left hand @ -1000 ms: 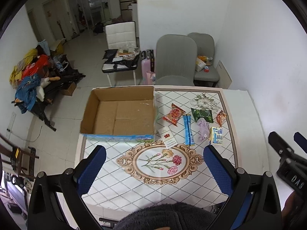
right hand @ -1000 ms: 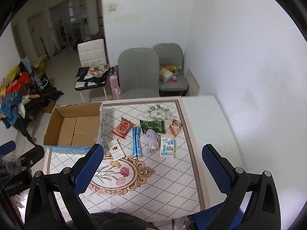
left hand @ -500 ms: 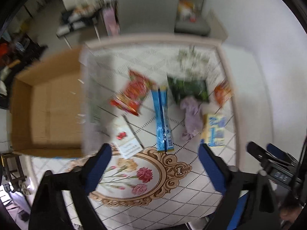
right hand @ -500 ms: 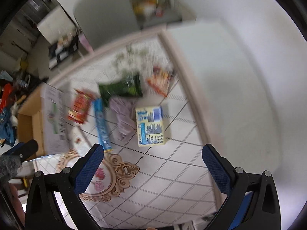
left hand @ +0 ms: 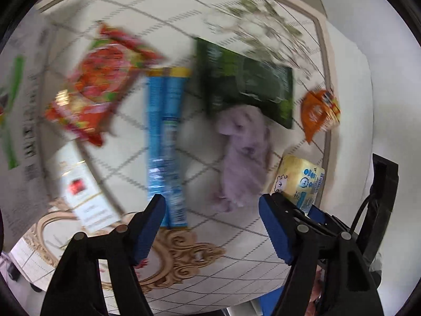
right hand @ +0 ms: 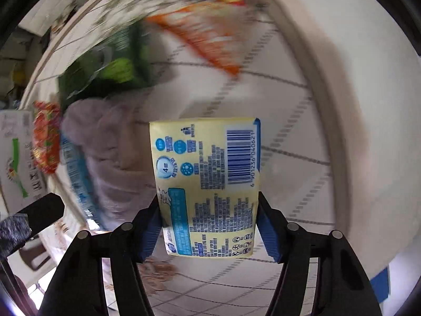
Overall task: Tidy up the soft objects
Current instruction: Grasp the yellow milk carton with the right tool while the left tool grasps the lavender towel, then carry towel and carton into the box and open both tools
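A yellow tissue pack (right hand: 208, 184) lies on the patterned table mat, its near end between the blue pads of my right gripper (right hand: 208, 223), whose jaws stand against its sides. It also shows in the left wrist view (left hand: 300, 181). My left gripper (left hand: 211, 226) is open and empty, low over the mat, just short of a lilac cloth (left hand: 244, 150) and a blue tube-shaped pack (left hand: 164, 147). The lilac cloth also shows in the right wrist view (right hand: 110, 152).
On the mat lie a green snack bag (left hand: 247, 84), a red snack bag (left hand: 97, 84), an orange snack bag (left hand: 319, 110) and a white card box (left hand: 84, 192). The side of the cardboard box (left hand: 21, 121) stands at the left. The mat's border (right hand: 331, 131) runs along the right.
Both grippers have dropped and moved forward close to the mat. The right gripper's jaws have narrowed around the yellow tissue pack. The left gripper's jaws have narrowed too but hold nothing.
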A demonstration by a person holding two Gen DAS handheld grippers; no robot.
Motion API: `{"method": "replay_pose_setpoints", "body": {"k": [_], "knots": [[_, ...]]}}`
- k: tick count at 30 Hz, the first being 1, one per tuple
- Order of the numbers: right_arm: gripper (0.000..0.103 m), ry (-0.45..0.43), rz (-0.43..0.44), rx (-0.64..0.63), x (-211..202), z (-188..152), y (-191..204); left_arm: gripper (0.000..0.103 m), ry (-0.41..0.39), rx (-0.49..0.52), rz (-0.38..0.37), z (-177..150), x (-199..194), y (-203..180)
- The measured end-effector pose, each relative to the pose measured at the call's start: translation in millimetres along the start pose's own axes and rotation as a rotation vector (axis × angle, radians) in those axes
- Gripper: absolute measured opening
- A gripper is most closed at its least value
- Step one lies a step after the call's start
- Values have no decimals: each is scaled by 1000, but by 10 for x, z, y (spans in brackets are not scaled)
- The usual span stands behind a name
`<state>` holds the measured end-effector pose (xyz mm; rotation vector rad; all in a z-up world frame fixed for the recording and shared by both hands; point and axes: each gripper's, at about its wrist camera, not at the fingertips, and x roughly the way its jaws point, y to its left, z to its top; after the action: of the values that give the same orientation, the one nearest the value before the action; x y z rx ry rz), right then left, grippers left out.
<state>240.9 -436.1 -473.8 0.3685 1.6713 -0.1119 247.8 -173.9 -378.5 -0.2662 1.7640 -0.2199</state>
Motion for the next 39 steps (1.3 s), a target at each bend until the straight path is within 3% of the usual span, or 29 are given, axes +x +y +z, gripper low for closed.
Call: {"method": "replay_pose_setpoints", "body": {"k": [7, 8, 9, 10, 11, 14, 21, 27, 34, 39], "knots": [[69, 40, 43, -6, 242, -23, -173, 72, 89, 92, 99, 233, 596, -434], [69, 40, 44, -1, 270, -23, -180, 63, 82, 94, 123, 251, 637, -447], [69, 39, 44, 7, 314, -29, -187, 62, 60, 102, 147, 243, 638, -471], [69, 39, 44, 8, 358, -5, -188, 44, 40, 119, 165, 238, 644, -519], [69, 31, 40, 14, 404, -24, -190, 37, 30, 138, 185, 223, 635, -546], [67, 14, 15, 8, 411, -87, -173, 36, 11, 135, 200, 151, 567, -511], [65, -19, 27, -28, 78, -421, 255, 36, -149, 150, 241, -300, -53, -380], [65, -82, 96, -117, -427, -839, 750, 36, -296, 153, 210, -830, -927, -151], [65, -152, 200, -274, -1092, -1198, 1696, 36, -455, 97, 160, -1184, -1811, 509], [65, -204, 270, -381, -1767, -1476, 2538, 36, -520, 57, 112, -1169, -2439, 1165]]}}
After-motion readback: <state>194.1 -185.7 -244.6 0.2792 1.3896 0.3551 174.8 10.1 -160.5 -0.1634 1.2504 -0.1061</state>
